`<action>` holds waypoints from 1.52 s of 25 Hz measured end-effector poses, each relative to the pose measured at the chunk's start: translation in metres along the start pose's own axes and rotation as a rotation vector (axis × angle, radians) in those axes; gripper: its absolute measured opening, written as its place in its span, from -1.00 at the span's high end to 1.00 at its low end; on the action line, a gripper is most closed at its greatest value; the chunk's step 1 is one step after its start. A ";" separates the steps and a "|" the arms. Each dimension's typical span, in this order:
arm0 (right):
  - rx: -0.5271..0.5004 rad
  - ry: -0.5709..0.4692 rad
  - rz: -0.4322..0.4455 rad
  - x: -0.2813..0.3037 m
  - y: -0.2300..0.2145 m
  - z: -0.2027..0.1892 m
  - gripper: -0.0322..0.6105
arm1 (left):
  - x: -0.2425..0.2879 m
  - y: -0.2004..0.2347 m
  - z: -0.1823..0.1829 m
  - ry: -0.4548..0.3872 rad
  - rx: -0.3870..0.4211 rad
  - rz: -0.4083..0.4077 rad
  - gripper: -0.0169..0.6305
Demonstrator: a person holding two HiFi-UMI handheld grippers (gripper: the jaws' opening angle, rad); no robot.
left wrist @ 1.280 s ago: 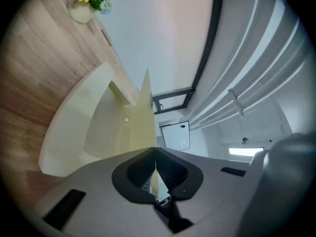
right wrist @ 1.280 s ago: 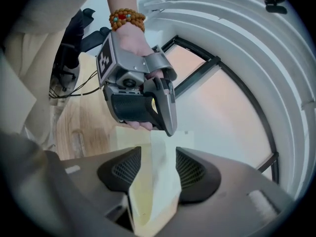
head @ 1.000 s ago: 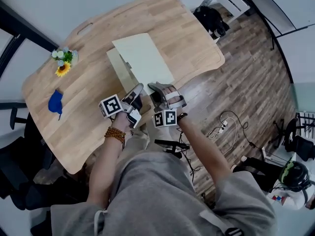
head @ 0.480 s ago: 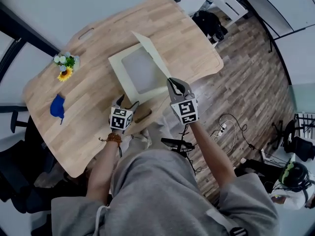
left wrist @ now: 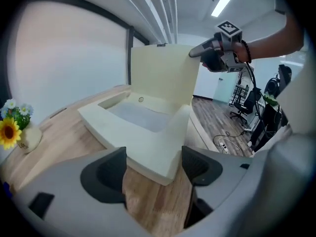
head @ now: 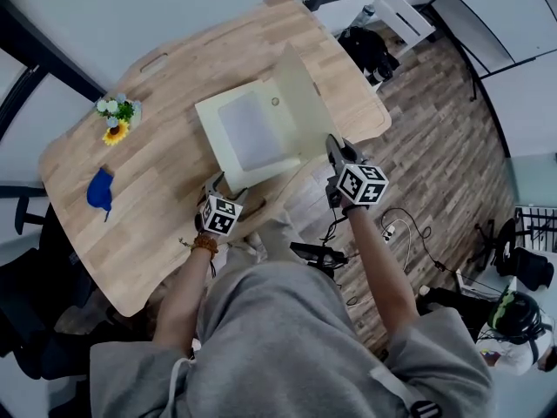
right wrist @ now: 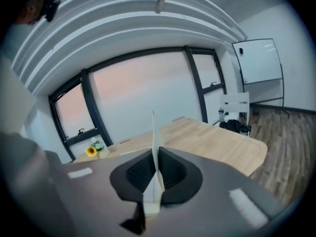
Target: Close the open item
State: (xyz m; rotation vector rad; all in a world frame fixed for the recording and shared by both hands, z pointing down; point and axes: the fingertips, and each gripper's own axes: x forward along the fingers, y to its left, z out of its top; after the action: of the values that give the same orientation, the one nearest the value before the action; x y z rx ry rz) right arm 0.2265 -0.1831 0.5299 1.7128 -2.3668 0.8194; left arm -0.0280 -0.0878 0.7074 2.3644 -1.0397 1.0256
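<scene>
A cream box point(head: 248, 133) lies on the wooden table point(head: 174, 68), its inside showing. Its lid point(head: 300, 103) stands up along the right side. My right gripper point(head: 338, 146) is shut on the lid's free edge; in the right gripper view the thin lid edge point(right wrist: 154, 137) is pinched between the pads of the right gripper point(right wrist: 157, 174). My left gripper point(head: 224, 184) is at the box's near corner with its jaws opening. In the left gripper view that corner of the box point(left wrist: 143, 132) reaches between the fingers of the left gripper point(left wrist: 153, 167), and the pads do not touch it.
A small vase of flowers point(head: 115, 116) and a blue object point(head: 99, 188) sit at the table's left end. The table's near edge is just under both grippers. A dark bag on a white chair point(head: 370, 37) and cables point(head: 396, 225) are on the floor to the right.
The lid has swung up from lying over the box to standing at its right side, carried by the right gripper moving right. The left gripper has opened and dropped back to the near corner.
</scene>
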 end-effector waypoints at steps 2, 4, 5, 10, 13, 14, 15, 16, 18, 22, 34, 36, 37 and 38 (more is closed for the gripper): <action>0.116 -0.014 -0.021 0.001 -0.014 0.001 0.84 | 0.000 0.000 0.000 0.007 0.006 -0.003 -0.12; 0.206 -0.024 -0.031 0.001 -0.022 0.000 0.83 | -0.001 0.000 0.002 0.017 0.010 -0.009 -0.12; 0.231 -0.026 -0.031 0.001 -0.024 0.000 0.83 | -0.002 0.000 0.002 0.020 0.010 -0.009 -0.12; 0.254 -0.005 0.023 -0.002 -0.016 -0.004 0.82 | 0.000 0.003 0.000 0.019 0.007 -0.001 -0.12; 0.242 0.008 0.065 -0.002 -0.006 -0.006 0.82 | 0.000 0.004 0.001 0.012 0.004 0.001 -0.12; 0.235 0.011 0.077 -0.003 -0.002 -0.007 0.82 | 0.001 0.004 0.001 0.011 0.002 0.002 -0.12; 0.227 0.014 0.088 -0.003 0.001 -0.007 0.82 | 0.001 0.004 0.001 0.010 0.000 0.003 -0.12; 0.218 0.017 0.098 -0.002 0.005 -0.008 0.82 | 0.002 0.004 0.001 0.009 -0.003 0.004 -0.12; 0.199 0.023 0.121 -0.002 0.013 -0.010 0.82 | 0.002 0.004 0.002 0.006 -0.006 0.006 -0.12; 0.165 0.049 0.168 -0.002 0.031 -0.017 0.82 | 0.002 0.004 0.001 0.002 -0.008 0.001 -0.12; 0.009 0.156 0.264 0.001 0.068 -0.043 0.82 | 0.004 0.006 0.003 -0.008 -0.011 0.004 -0.12; -0.020 0.173 0.278 0.002 0.073 -0.047 0.82 | 0.004 0.004 0.002 -0.008 -0.014 0.001 -0.12; -0.040 0.184 0.285 0.001 0.076 -0.050 0.82 | 0.004 0.003 0.001 -0.007 -0.015 -0.002 -0.12; -0.067 0.197 0.291 0.000 0.080 -0.055 0.82 | 0.003 0.001 0.000 -0.007 -0.013 -0.004 -0.12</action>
State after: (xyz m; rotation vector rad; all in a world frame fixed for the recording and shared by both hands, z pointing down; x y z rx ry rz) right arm 0.1416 -0.1393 0.5475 1.2166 -2.5054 0.8894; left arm -0.0278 -0.0901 0.7097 2.3603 -1.0409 1.0065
